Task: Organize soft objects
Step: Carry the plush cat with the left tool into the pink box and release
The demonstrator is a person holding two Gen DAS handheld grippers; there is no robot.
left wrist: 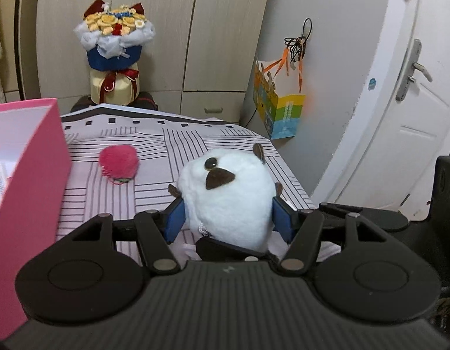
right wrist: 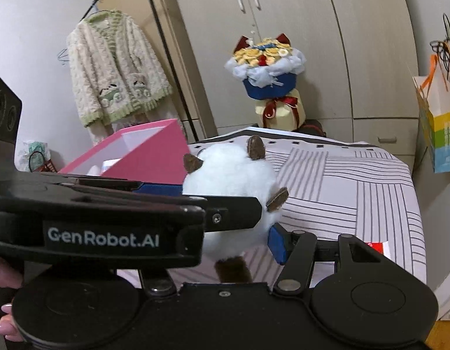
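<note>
Both the left tongs and right tongs clamp the white plush toy above the striped bed, right of the pink box.

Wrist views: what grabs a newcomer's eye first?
The round white fluffy plush toy with brown felt ears, squeezed between the blue pads of both the left tool and the right tool above the striped bedsheet. Next, the open pink cardboard box at the left edge of the left wrist view, and the fuzzy pink heart-shaped plush lying on the sheet beside it.
</note>
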